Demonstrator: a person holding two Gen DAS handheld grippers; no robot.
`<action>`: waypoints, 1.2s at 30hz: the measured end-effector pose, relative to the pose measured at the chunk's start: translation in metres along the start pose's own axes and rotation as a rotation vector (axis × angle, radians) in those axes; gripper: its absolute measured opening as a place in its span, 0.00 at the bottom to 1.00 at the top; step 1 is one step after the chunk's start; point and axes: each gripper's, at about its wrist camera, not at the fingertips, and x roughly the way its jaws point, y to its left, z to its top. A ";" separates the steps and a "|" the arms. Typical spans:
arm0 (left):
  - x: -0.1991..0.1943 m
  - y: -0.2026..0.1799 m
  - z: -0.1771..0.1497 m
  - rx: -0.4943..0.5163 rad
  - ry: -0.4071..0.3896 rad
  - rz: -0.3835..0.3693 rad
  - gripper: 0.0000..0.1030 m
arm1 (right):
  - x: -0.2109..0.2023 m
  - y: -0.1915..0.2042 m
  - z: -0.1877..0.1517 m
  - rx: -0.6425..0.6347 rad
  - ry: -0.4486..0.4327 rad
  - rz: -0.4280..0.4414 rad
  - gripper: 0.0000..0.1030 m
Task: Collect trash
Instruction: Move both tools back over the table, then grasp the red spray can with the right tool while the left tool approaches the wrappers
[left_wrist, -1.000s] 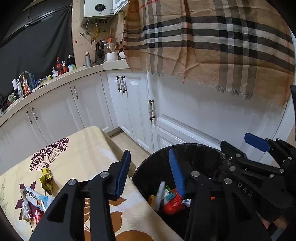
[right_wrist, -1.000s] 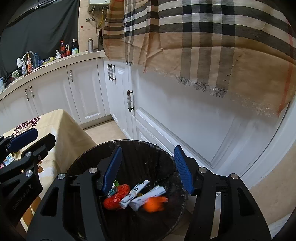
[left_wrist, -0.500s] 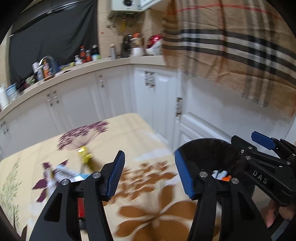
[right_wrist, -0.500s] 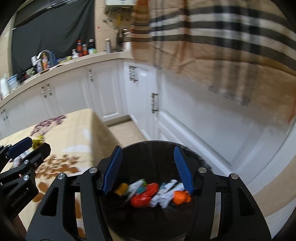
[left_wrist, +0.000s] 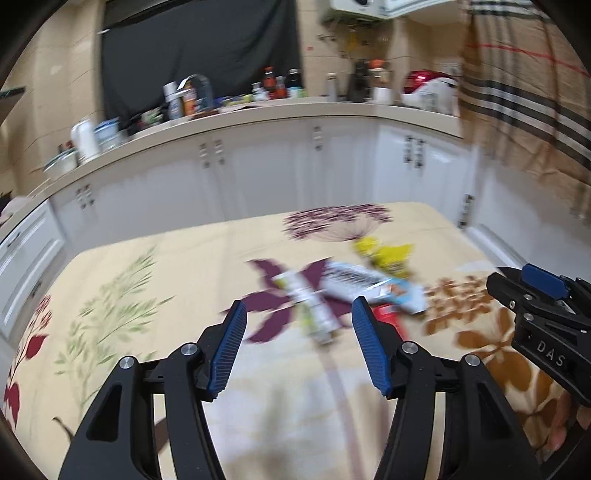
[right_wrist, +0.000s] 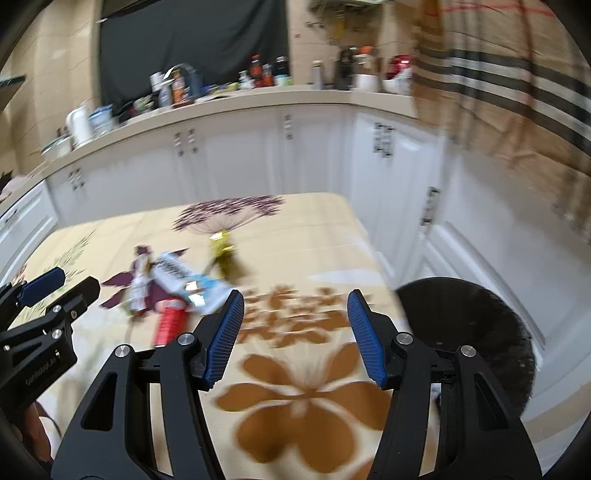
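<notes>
A kitchen with white cabinets (left_wrist: 280, 173) surrounded a table under a flowered cloth (left_wrist: 177, 280). The trash – a yellow wrapper (left_wrist: 386, 254), white packets (left_wrist: 354, 284), a red tube (right_wrist: 170, 321) – lay together on the cloth. The left gripper (left_wrist: 297, 347) was opening, empty; the right gripper (right_wrist: 293, 334) stood apart, empty, beside the black bin (right_wrist: 476, 332).

Wrappers (left_wrist: 369, 284): motion-blurred, print unreadable | red packet (right_wrist: 170, 323): blurred, kind unclear | bin (right_wrist: 480, 332): contents hidden behind gripper | countertop bottles (left_wrist: 273, 86): too small to identify
</notes>
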 end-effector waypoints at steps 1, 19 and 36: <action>-0.001 0.007 -0.002 -0.006 0.002 0.009 0.57 | 0.002 0.009 0.000 -0.012 0.008 0.013 0.55; -0.003 0.114 -0.035 -0.153 0.068 0.127 0.57 | 0.048 0.088 -0.012 -0.138 0.193 0.019 0.44; 0.005 0.065 -0.021 -0.107 0.066 0.014 0.57 | 0.025 0.067 -0.005 -0.142 0.126 0.006 0.22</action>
